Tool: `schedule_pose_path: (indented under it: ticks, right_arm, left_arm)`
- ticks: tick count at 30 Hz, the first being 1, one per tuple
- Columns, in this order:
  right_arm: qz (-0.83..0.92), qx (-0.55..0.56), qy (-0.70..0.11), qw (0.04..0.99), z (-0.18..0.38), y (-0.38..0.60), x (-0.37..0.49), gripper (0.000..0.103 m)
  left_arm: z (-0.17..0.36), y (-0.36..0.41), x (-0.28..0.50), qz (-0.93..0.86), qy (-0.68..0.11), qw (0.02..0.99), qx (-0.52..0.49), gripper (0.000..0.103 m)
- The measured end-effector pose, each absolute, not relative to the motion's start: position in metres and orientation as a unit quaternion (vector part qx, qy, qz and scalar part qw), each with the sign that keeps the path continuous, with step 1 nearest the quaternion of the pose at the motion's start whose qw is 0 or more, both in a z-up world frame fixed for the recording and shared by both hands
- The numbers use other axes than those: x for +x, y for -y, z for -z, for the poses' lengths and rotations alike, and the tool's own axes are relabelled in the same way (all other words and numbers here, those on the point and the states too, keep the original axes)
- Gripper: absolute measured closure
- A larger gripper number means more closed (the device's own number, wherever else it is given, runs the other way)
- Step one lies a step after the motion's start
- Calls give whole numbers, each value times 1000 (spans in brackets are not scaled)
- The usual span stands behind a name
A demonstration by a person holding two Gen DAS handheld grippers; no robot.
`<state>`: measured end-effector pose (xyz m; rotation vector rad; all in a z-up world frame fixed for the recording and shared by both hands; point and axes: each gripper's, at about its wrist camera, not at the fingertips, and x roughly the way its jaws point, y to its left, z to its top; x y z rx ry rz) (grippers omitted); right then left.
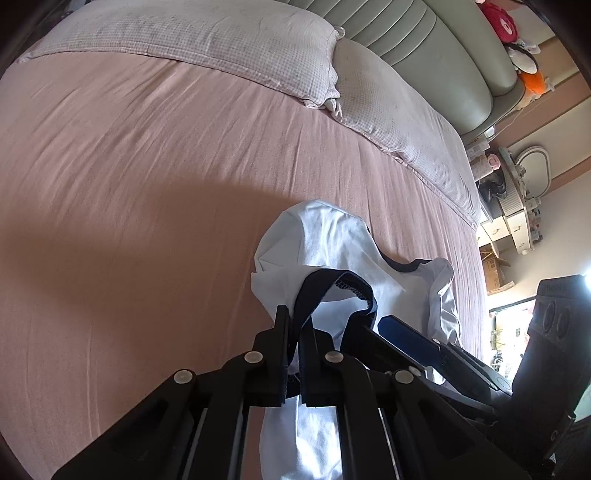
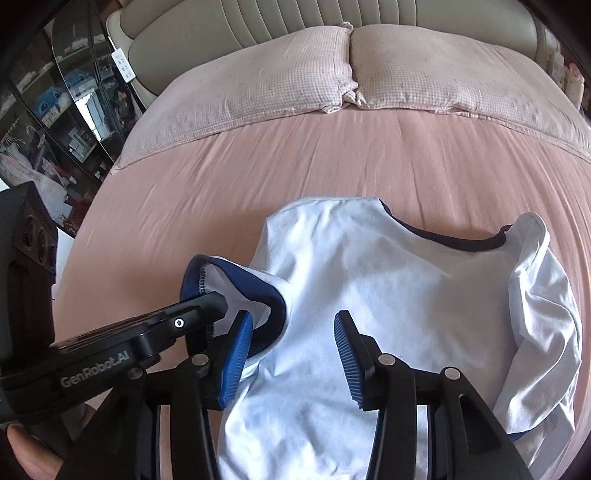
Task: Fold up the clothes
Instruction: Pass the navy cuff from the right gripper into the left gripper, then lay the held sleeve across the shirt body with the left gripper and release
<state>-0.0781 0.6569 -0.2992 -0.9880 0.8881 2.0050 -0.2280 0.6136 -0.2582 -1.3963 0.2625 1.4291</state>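
L gripper [image 1: 293,354] pinches shirt [image 2: 388,295] cuff; R gripper [image 2: 293,354] over it.

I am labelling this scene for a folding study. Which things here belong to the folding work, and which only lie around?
Belong to the job:
- white shirt with navy trim
- left claw, shut on the shirt's navy cuff
- right claw, open over the shirt

Just lying about:
- two pillows
- padded headboard
- plush toys

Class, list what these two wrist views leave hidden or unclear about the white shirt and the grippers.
- White shirt: lower part cut off by the bottom edge, both views.
- Navy cuff: the pinched part is hidden inside the left gripper.
- Right gripper: open; shirt beneath its fingers hidden, right wrist view.
- Shelf items: too small, glare.
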Motion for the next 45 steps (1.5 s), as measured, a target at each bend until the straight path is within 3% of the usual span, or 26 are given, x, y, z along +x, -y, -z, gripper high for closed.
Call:
schedule_pose_path:
  ticks: [4,5,6,7,10,14,25,29,36,45]
  right_arm:
    - [-778,-391,-346,348,313,-665,-87,59]
    - [-780,-393,-349,339,315,-666,-90,70]
    - [-782,-395,-352,329,317,-666,-93,95]
    - [-783,-397,-347,329,317,-665,-95,103]
    - [-792,-389,-329,336,309,-657,-95,102]
    - [-800,-347,-363,328,295,-655,-77,102]
    - [-811,-284,-394,326,255,-666,-44,102]
    - [-796,-291,-408,340,262,-666,-22,102]
    - [-721,-342,-476,370,331,-669,15,102]
    - [-708,-386,-470,359,348,-666,19,102]
  left_arm:
    - [259,-609,-229,-590,-112,539,-591,100]
    - [259,-609,-227,-587,-116,542,-590,100]
    - [258,-608,-225,-586,-121,545,-587,100]
    - [257,-609,-221,-586,-125,548,-584,100]
    - [252,-608,-219,-579,-107,556,-587,102]
    - [237,-611,-217,-570,-73,566,-591,102]
    - [191,-634,-192,-556,-68,608,-562,103]
    - [205,-643,-167,-540,-108,613,-566,103]
    - [255,-650,-121,-507,-204,601,-583,103]
    - [287,-648,-127,-514,-200,563,-615,103]
